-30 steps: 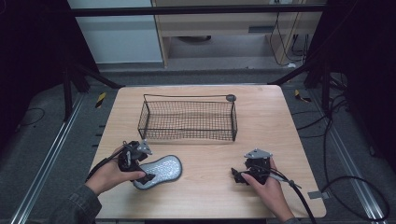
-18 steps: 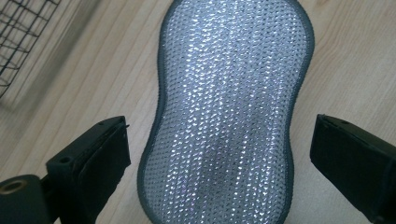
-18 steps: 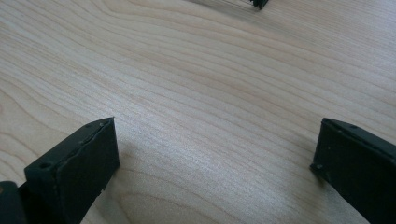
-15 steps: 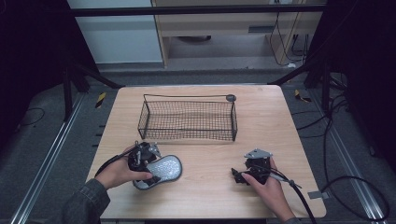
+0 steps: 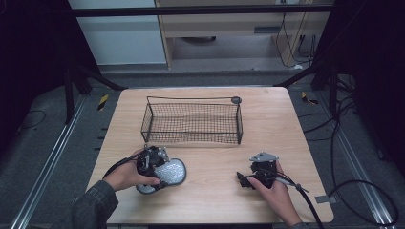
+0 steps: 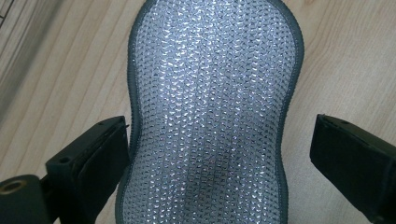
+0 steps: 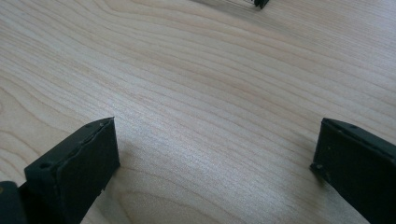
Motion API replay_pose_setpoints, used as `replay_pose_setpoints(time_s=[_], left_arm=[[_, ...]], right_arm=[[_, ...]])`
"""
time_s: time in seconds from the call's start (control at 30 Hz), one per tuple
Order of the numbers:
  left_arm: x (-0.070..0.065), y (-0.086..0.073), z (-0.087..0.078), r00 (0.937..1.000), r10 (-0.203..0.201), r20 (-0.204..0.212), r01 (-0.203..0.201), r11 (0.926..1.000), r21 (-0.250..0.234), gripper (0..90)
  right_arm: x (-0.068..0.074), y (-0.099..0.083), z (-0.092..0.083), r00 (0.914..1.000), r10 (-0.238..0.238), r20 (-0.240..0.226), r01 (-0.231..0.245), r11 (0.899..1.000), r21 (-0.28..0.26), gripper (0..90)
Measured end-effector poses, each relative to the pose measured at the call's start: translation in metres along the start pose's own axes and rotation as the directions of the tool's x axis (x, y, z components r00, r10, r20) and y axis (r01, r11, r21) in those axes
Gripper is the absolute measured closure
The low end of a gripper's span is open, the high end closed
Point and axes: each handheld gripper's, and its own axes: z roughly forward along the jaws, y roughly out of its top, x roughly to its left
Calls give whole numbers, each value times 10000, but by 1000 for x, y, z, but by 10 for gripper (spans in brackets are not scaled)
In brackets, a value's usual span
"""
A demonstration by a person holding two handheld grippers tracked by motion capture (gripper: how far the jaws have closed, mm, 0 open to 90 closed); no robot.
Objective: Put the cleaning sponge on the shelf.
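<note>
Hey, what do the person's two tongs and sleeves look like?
Both tongs, left tongs and right tongs, are black with flat rectangular jaws. A black cable trails from the right one, which carries a grey three-cornered plate. The left arm wears a dark grey-green sleeve.

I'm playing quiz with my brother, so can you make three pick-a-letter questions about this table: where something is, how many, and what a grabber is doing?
1. Where does the silver scrubber lie?
A in the basket
B on the table
C on the floor

2. How many wire baskets stand on the table?
A one
B two
C three

3. How are the left gripper jaws?
A shut tight
B open around the scrubber
C holding the basket

Answers: B, wood shows around it; A, a single black basket; B, a jaw stands on each side, the right one apart.
</note>
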Motion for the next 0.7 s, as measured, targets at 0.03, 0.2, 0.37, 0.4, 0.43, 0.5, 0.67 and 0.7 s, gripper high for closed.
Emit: replay_pose_setpoints(time_s=[0.03,0.2,0.37,0.4,0.43,0.5,0.67,0.7], left_arm=[[0,0,0,10000,20,-24,-20,10000,31,42],[1,-1,3,10000,-46,37,46,10000,23,41],[2,-2,8,10000,45,22,-45,9999,159,41],[2,-2,8,10000,45,22,-45,9999,159,42],[2,-2,9,10000,51,29,-51,9999,137,42],[3,-2,9,10000,61,70,-62,9999,105,41],[3,-1,13,9999,52,111,-53,9999,102,42],[3,-1,13,9999,52,111,-53,9999,102,42]], right_arm=[[0,0,0,10000,5,1,-5,10000,-2,4],[0,0,0,10000,15,2,-15,10000,30,4],[0,0,0,10000,-1,2,1,10000,41,4],[0,0,0,10000,5,3,-5,10000,41,4],[0,0,0,10000,1,3,-1,10000,40,4],[0,0,0,10000,0,1,0,10000,44,4],[0,0,0,10000,1,-3,-1,10000,47,4],[0,0,0,10000,1,-3,-1,10000,47,4]])
